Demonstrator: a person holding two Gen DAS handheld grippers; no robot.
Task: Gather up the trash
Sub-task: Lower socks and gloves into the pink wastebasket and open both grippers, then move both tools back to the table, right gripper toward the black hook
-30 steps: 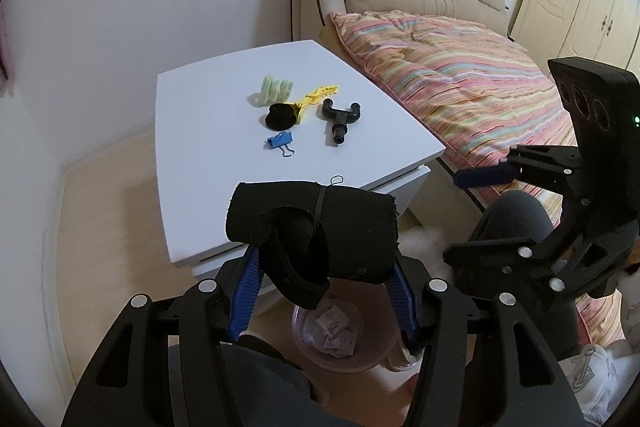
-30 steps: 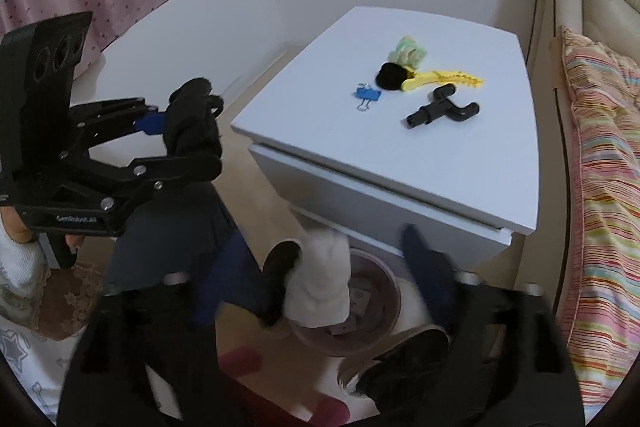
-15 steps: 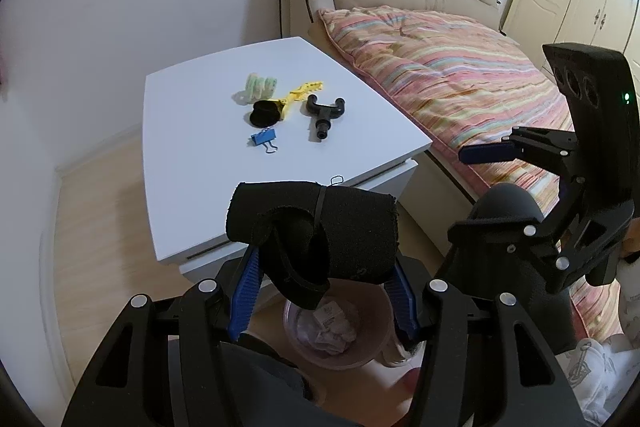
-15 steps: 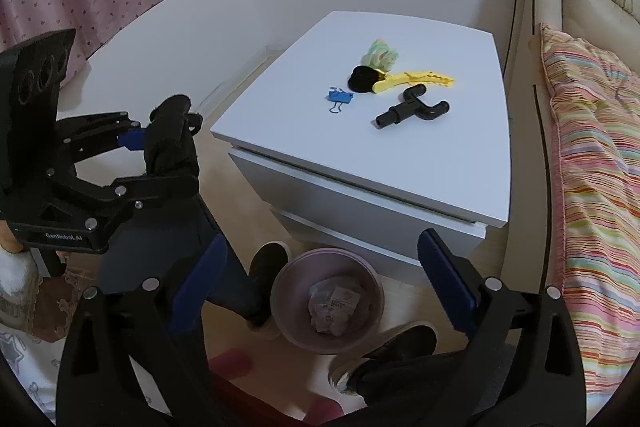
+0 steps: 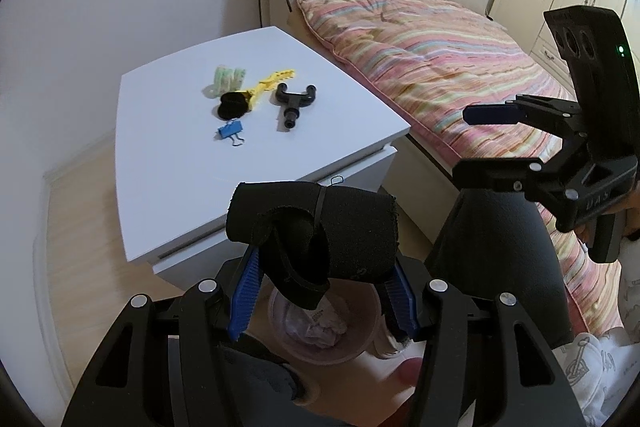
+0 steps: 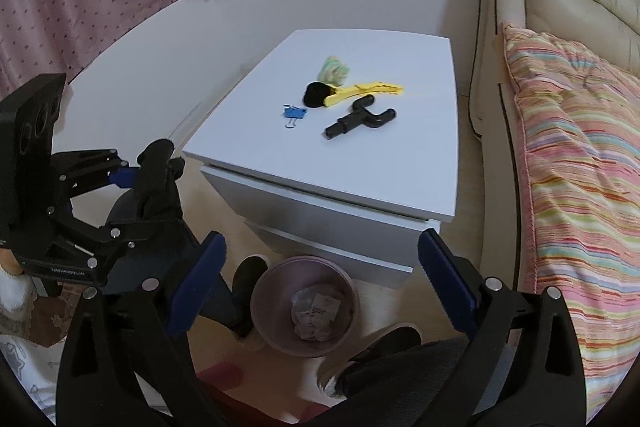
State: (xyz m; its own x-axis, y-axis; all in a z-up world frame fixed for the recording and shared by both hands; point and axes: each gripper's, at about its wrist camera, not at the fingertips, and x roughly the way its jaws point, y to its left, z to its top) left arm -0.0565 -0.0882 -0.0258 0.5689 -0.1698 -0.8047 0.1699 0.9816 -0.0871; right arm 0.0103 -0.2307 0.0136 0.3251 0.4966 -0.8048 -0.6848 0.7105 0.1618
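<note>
The left claw [image 5: 324,291] is closed on a black cloth [image 5: 316,227], its two blue pads pressing the bundle from both sides, and part of the cloth hangs down between them. In the left wrist view this grip is the same as one second ago. Below the cloth stands the pink bin [image 5: 324,327] on the floor, with crumpled paper [image 5: 326,323] inside; one second ago the bin showed less paper. The white counter [image 5: 168,163] lies beyond, and on its far part rest a blue binder clip [image 5: 230,131], a black round piece [image 5: 232,105], a yellow strip [image 5: 272,83], a pale green wad [image 5: 229,78] and a black forked part [image 5: 294,99]. At the right the right claw [image 5: 476,139] is seen from the side, wide open.

In the right wrist view the right claw [image 6: 320,287] stands wide open with nothing between its pads. One second ago a white wad was between them; now it lies in the bin [image 6: 264,291] below, near the counter's [image 6: 360,163] front. At the left the left claw [image 6: 132,199] holds the black cloth [image 6: 158,183].
</note>
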